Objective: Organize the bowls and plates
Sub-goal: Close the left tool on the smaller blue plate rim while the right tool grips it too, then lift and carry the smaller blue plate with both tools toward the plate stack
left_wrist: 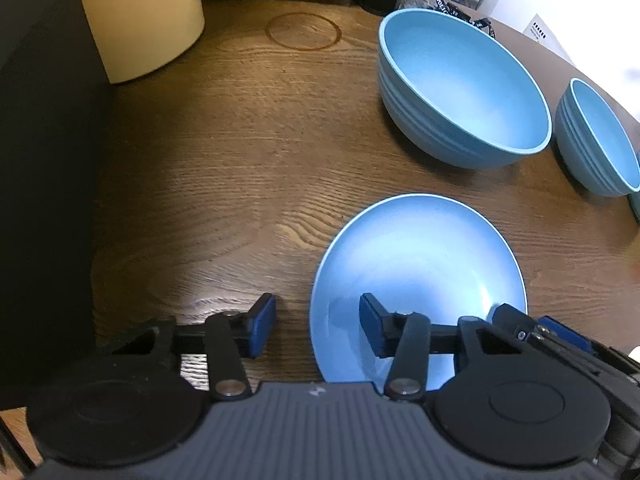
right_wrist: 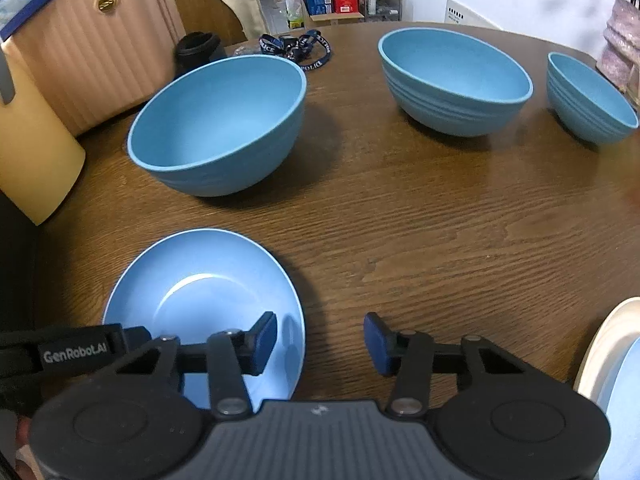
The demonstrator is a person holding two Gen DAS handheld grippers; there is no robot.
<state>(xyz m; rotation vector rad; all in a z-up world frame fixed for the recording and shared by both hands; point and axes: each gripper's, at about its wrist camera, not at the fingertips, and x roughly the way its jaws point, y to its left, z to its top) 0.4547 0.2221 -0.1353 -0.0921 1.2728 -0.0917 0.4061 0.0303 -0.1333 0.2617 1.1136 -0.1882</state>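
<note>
The left tongs (left_wrist: 317,326) straddle the plate's (left_wrist: 420,264) left rim, pads apart and clear of it; the right tongs (right_wrist: 320,342) straddle its right rim likewise. "GenRobot.AI" reads on the left tongs' arm. Three blue bowls (right_wrist: 218,120) stand behind on the bench (right_wrist: 440,240). A lanyard (right_wrist: 304,50) reads "POLICE". Another plate (right_wrist: 612,364) is cut off at right.

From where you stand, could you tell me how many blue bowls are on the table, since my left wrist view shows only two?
Observer: Three: a big bowl, a middle bowl and a small bowl farthest right.
Operator: Anything right of the blue plate?
Observer: A cream plate at the table edge, with something blue on it.
Operator: And the right hand-held gripper?
Observer: Open, straddling the blue plate's right rim.
</note>
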